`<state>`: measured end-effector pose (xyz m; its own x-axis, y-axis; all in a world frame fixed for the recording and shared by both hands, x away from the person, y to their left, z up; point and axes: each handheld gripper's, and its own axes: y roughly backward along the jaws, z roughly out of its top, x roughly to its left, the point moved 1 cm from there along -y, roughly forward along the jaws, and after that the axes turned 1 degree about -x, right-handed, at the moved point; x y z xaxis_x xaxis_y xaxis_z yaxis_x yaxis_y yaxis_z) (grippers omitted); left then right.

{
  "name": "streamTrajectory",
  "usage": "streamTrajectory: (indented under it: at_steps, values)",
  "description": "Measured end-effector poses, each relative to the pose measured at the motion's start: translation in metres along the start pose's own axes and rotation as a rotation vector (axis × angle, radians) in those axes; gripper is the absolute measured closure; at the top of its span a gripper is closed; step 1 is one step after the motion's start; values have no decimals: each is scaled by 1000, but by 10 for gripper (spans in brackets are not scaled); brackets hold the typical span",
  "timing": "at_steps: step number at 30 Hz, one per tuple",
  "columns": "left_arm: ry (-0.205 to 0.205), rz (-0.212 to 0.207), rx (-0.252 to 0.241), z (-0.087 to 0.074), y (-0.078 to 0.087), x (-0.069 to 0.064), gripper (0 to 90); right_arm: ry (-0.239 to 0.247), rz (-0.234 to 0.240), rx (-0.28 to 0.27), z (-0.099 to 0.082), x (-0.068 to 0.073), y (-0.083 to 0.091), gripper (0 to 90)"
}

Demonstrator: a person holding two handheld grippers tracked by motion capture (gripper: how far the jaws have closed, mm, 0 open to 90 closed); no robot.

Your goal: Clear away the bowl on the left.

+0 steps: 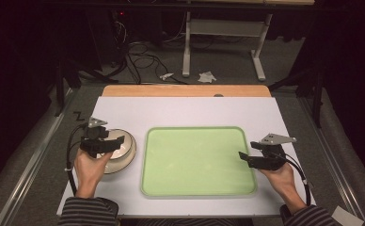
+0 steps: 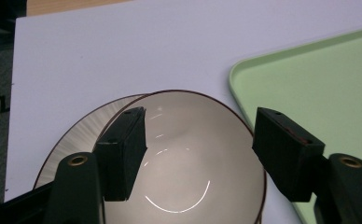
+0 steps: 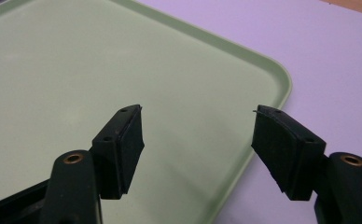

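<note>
left gripper view shows my left gripper [image 2: 198, 154] wide apart over the bowl [image 2: 188, 158], not squeezing it yet. the bowl sits on a plate [image 2: 69, 140] beside the green tray [image 1: 198, 160]. my right gripper [image 3: 198, 154] waits, released, over the tray. lifting is still left.

High view overlooks table [image 1: 124, 113]; close tongs-cameras share tray [image 1: 199, 188].

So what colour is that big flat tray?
Pale green, all plain. The tray shows best in the high view.
</note>
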<state>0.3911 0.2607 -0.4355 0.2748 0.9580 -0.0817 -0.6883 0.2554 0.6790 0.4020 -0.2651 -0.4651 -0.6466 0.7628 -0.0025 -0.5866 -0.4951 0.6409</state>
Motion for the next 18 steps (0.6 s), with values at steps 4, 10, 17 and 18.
streamTrajectory:
  at_steps: [4,10,17,18]
  values:
    - [21,12,28,-1,-3,5,335,-2,9,11,0,0,0,352]
    - [35,35,44,-2,-5,12,331,2,22,25,0,2,-2,350]
    - [67,73,47,-5,-7,23,331,-4,20,27,0,1,-2,333]
    - [72,76,49,-6,-7,24,331,-1,25,29,0,1,-2,327]
